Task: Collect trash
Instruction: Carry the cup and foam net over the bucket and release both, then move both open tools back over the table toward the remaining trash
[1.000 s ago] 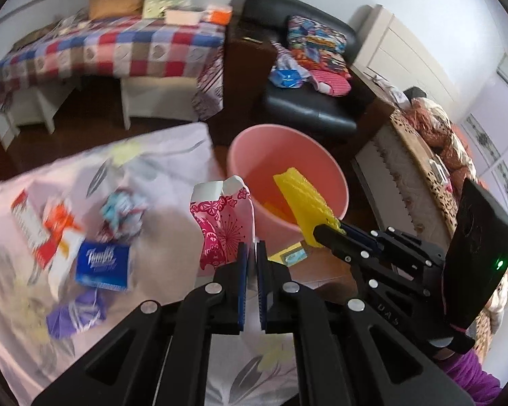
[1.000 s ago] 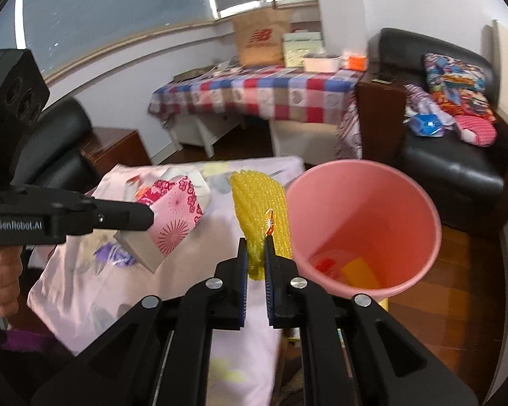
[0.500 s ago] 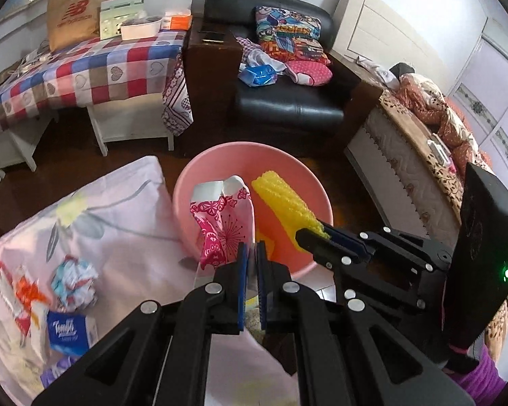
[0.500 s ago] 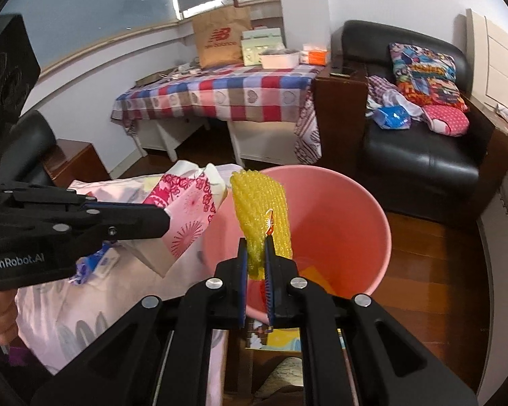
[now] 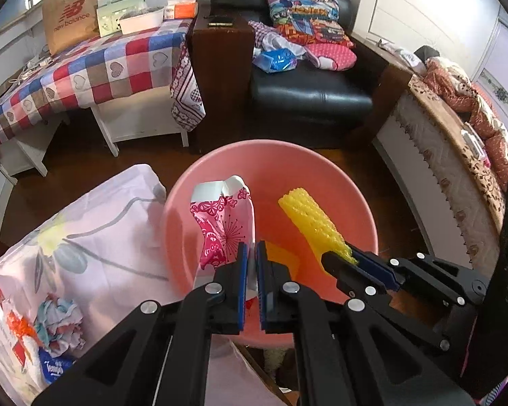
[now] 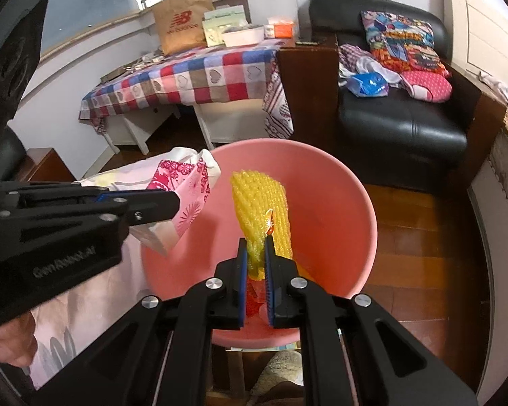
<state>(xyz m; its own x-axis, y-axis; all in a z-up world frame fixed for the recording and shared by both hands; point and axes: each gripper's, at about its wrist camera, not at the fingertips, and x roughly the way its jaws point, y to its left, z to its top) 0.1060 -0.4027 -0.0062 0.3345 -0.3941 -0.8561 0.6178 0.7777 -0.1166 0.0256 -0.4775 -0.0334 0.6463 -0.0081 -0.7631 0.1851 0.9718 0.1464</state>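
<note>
My left gripper (image 5: 251, 248) is shut on a pink flowered paper wrapper (image 5: 221, 223), which hangs over the mouth of the pink bin (image 5: 359, 203). My right gripper (image 6: 256, 247) is shut on a yellow foam net sleeve (image 6: 259, 211), also held above the bin (image 6: 348, 209). In the right wrist view the left gripper (image 6: 172, 203) comes in from the left with the wrapper (image 6: 186, 189). In the left wrist view the right gripper (image 5: 338, 260) enters from the right with the yellow sleeve (image 5: 313, 223). Orange and yellow scraps (image 5: 281, 257) lie at the bin's bottom.
Crumpled paper (image 5: 62, 318), a red-and-white pack (image 5: 6, 314) and a blue tissue pack (image 5: 54, 368) lie on the flowered cloth (image 5: 94, 237) at left. Behind the bin stand a black armchair (image 5: 308, 94), a checked-cloth table (image 5: 84, 67) and a bed (image 5: 457, 155) at right.
Both grippers have carried their pieces from over the cloth to above the bin's mouth and sunk a little. The trash on the cloth has slid toward the left edge of view.
</note>
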